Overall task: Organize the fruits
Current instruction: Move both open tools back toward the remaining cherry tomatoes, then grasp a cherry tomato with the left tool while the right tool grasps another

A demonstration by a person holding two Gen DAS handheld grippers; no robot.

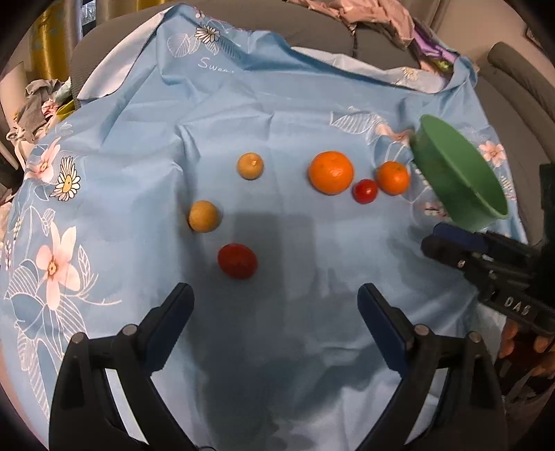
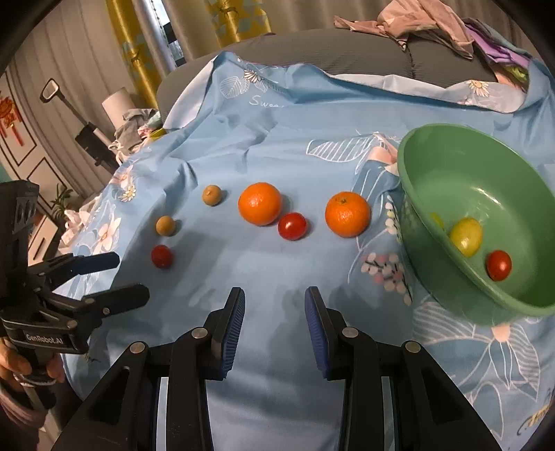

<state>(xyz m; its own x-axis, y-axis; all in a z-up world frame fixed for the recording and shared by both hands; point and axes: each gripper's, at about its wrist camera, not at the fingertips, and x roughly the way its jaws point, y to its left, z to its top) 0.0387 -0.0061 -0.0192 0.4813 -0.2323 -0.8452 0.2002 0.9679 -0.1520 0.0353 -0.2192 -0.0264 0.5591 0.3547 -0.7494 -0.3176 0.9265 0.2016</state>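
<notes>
On the blue floral cloth [image 1: 277,114]: six loose fruits, none held.
- Far left cluster: red tomato [image 1: 237,261] nearest the left gripper [image 1: 275,305], two tan round fruits [image 1: 204,216] [image 1: 250,166] beyond it, each apart from the others.
- Middle: larger orange [image 2: 259,203], small red tomato [image 2: 292,226] just beside it, possibly touching; smaller orange [image 2: 347,214] to the right, near the bowl.
- Right side: green bowl [image 2: 451,166], tilted on the rumpled cloth, with a yellow fruit [image 2: 466,236] and a red tomato [image 2: 498,265] inside, close together against the lower wall.
- Left gripper: jaws spread wide, nothing between them, poised above the cloth short of the nearest tomato.
- Right gripper [image 2: 275,301]: jaws parted more narrowly, also empty, aimed between the middle tomato and the smaller orange.
- Behind: grey sofa cushions [image 2: 347,52] with crumpled clothes [image 2: 426,20] on top.
</notes>
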